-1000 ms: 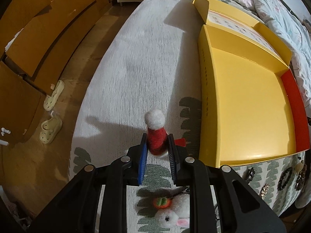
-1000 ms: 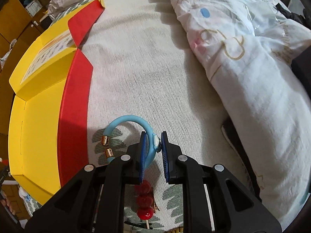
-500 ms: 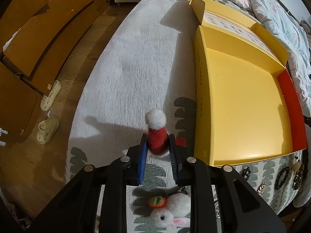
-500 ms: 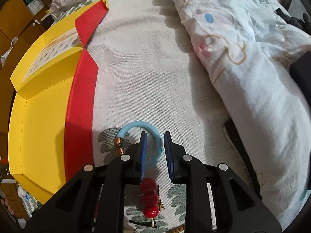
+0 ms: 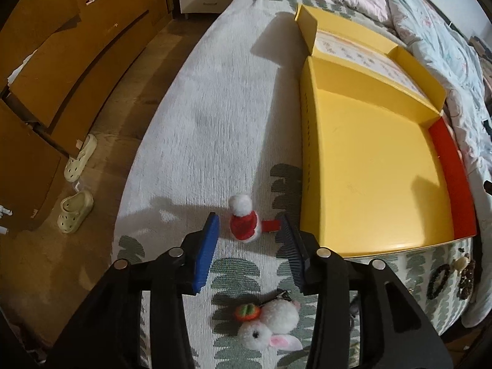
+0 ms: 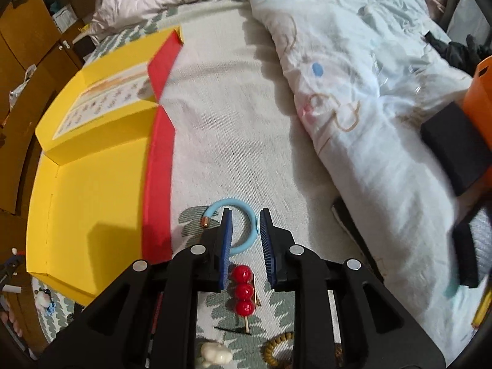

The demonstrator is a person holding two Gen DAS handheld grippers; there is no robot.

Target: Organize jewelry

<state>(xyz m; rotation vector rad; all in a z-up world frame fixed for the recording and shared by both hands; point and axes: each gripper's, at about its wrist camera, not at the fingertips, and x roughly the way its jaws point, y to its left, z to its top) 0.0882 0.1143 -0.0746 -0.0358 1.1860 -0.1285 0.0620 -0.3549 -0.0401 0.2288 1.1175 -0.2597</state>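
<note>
A small red Santa-hat clip with a white pom-pom stands on the bedspread just left of the open yellow box. My left gripper straddles the hat, and its jaws are opening, with both blue pads clear of it. In the right wrist view a light-blue open bracelet with copper ends lies flat on the bedspread, right of the box's red flap. Above the bracelet hangs my right gripper, open with its pads clear of the ring.
A white rabbit pom-pom charm lies under the left gripper, with black hair rings to the right. Near the right gripper lie a red-bead hairpin and a wooden bead bracelet. A quilt is heaped at right. Slippers sit on the floor beyond the bed's left edge.
The left jaws have spread off the hat, which now stands free. The right gripper let go of the blue bracelet and rose; the bracelet went from tilted to lying flat.
</note>
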